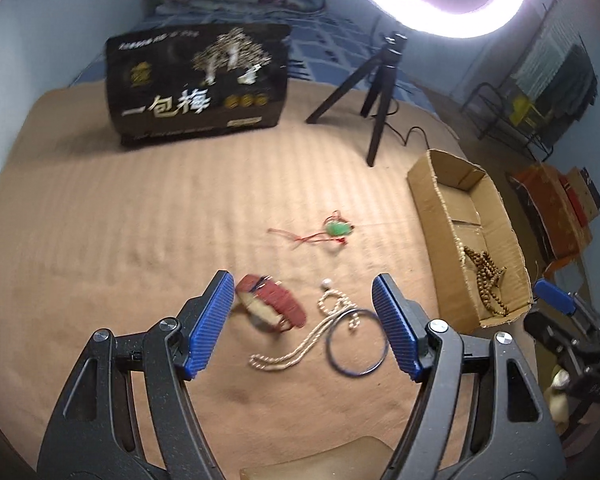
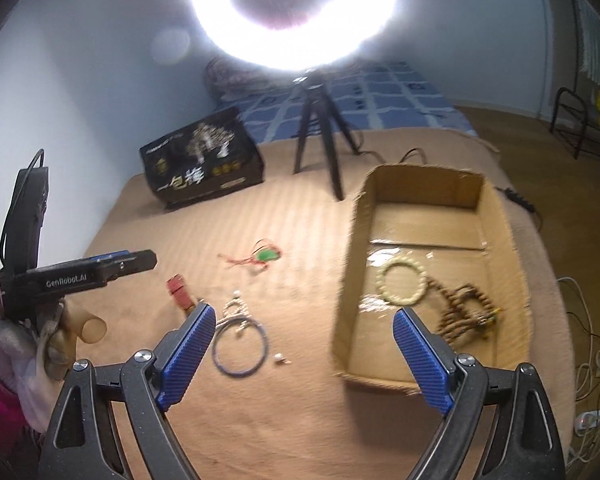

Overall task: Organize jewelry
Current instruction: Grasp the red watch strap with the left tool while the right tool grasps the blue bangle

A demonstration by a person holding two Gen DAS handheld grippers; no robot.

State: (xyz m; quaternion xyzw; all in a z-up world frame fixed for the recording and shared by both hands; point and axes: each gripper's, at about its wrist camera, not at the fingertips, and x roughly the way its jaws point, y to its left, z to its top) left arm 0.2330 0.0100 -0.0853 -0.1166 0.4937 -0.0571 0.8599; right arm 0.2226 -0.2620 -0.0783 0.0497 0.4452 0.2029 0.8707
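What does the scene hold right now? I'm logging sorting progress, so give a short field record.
in box: cardboard box holds a cream bead bracelet and brown bead strand
still out: red bracelet, pearl necklace, blue bangle, green pendant
left gripper: open, empty
right gripper: open, empty

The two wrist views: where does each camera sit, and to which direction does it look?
Left wrist view: sits behind the open left claw, looking down at the red bracelet, pearl necklace and blue bangle; the right claw shows at the edge.
Right wrist view: sits behind the open right claw, facing the cardboard box; the left claw and its gloved hand show.
Shared: the bangle, green pendant, tripod and black box.
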